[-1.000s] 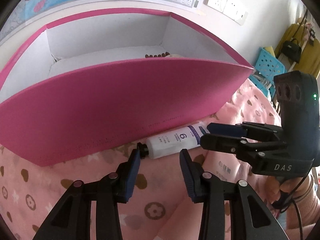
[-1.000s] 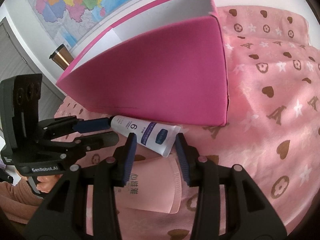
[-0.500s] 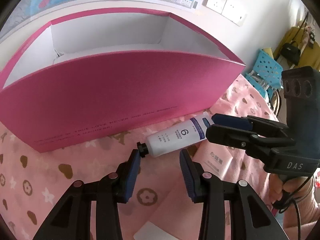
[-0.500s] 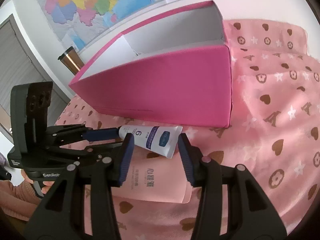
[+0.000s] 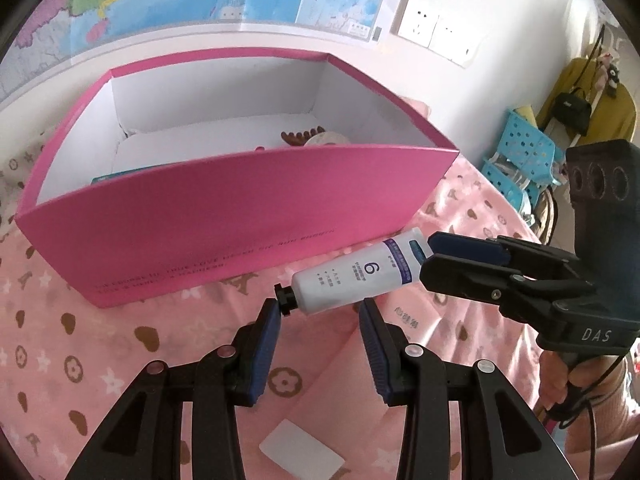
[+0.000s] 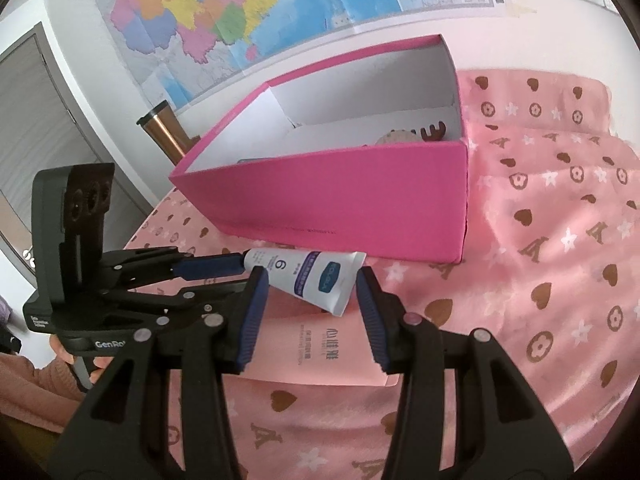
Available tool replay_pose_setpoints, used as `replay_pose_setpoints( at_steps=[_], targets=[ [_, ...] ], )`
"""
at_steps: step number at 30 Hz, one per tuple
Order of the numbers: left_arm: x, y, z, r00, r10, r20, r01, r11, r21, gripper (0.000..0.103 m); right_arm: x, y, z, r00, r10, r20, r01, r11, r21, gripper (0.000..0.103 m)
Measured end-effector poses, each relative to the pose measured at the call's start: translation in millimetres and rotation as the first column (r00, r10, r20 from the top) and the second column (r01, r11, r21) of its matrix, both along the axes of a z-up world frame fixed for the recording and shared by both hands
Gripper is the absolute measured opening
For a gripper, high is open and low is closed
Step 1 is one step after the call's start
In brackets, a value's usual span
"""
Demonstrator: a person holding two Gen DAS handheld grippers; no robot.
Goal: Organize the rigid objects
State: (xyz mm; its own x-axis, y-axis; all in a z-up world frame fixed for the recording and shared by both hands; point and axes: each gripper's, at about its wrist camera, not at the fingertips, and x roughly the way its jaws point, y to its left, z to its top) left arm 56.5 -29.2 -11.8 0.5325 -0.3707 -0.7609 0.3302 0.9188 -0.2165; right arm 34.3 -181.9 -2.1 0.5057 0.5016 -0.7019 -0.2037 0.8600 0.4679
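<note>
Tube (image 5: 352, 276) of cream, white with a purple band and a large 6, hangs in the air just in front of the pink box's (image 5: 240, 216) near wall, held level between both grippers. It looks light and half soft: the plastic body should dent under a hard squeeze and its glossy skin may slip, while the black cap (image 5: 285, 300) and the flat crimped tail are the stiff parts, so those ends are the safest places to hold.

Seen from the box, the left gripper (image 5: 318, 330) sits at the cap end, its jaws at their narrowest, one blue pad touching the cap; whether the other pad presses the tube I cannot tell. The right gripper (image 6: 308, 300) has its pads pinching the crimped tail end, part-way closed around it.

Below the tube, a pink sachet (image 6: 320, 356) lies on the pink patterned cloth (image 6: 560, 280), just before the box. Inside the box, a brown comb (image 5: 300, 136) and a round thing rest near the far right corner.
</note>
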Motion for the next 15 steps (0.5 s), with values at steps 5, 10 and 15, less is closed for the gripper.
replay_pose_setpoints(
  at_steps=[5, 10, 15],
  targets=[
    [-6.4, 3.3, 8.4, 1.000, -0.005, 0.012, 0.005, 1.000, -0.022, 0.040, -3.2, -2.2, 5.9, 1.000, -0.003, 0.010, 0.003, 1.000, -0.004, 0.049],
    [-11.1, 2.4, 15.6, 0.999, -0.008, 0.035, 0.008, 1.000, -0.009, 0.040, -4.8, -3.6, 10.2, 1.000, -0.004, 0.017, 0.004, 1.000, 0.001, 0.049],
    [-15.0, -1.6, 21.4, 0.998, -0.012, 0.057, 0.012, 1.000, 0.004, 0.040, -7.8, -5.2, 13.9, 1.000, -0.008, 0.024, 0.008, 1.000, -0.001, 0.049]
  ],
)
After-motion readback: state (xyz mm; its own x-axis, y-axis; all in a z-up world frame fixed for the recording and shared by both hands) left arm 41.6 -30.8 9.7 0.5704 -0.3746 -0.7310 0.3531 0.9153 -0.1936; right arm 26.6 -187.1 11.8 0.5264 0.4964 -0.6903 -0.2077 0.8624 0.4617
